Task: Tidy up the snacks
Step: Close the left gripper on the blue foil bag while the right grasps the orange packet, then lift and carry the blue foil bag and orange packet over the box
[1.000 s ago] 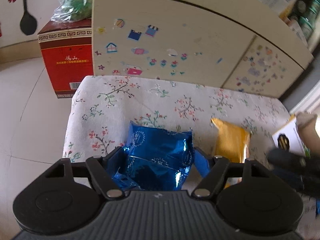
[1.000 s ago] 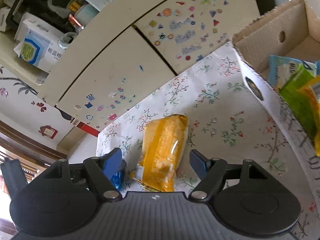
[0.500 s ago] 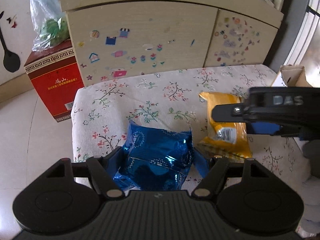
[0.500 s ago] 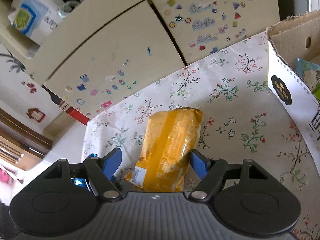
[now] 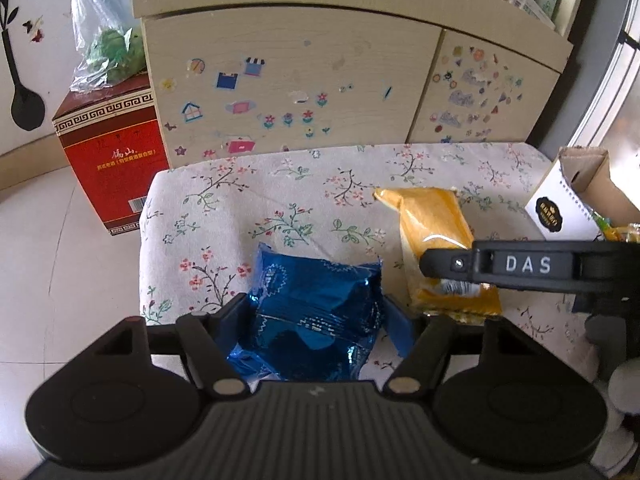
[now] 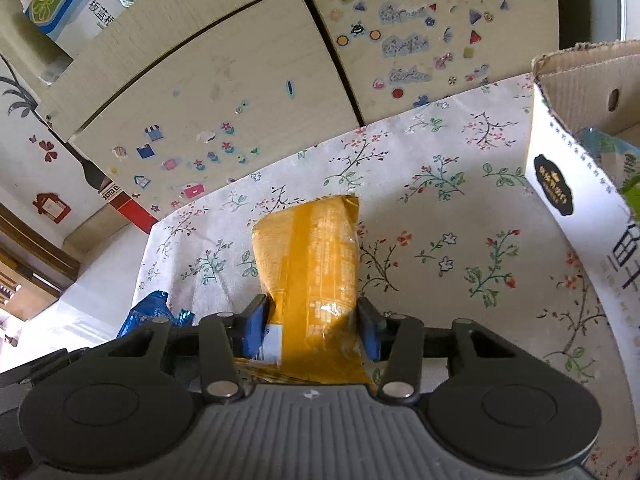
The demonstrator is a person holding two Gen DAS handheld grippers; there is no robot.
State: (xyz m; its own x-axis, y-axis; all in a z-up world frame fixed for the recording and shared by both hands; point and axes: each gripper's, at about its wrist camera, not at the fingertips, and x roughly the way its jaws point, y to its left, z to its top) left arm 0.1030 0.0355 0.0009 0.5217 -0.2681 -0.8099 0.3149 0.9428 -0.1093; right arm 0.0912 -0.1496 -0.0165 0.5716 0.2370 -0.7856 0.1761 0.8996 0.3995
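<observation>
We saw left gripper (image 5: 316, 320) closing, blue snack bag (image 5: 316, 320) between jaws, near tabletop (image 5: 248, 200) front edge. Right gripper (image 6: 312, 320) closing, pads squeezing yellow snack bag (image 6: 312, 264), mid-table.

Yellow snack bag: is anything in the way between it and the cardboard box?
Nothing visible: only bare flowered tablecloth lies between the yellow snack bag and the cardboard box to its right.

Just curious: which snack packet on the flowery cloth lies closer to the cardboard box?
The yellow packet, between the right gripper's closing jaws; the blue packet lies farther from the cardboard box.
</observation>
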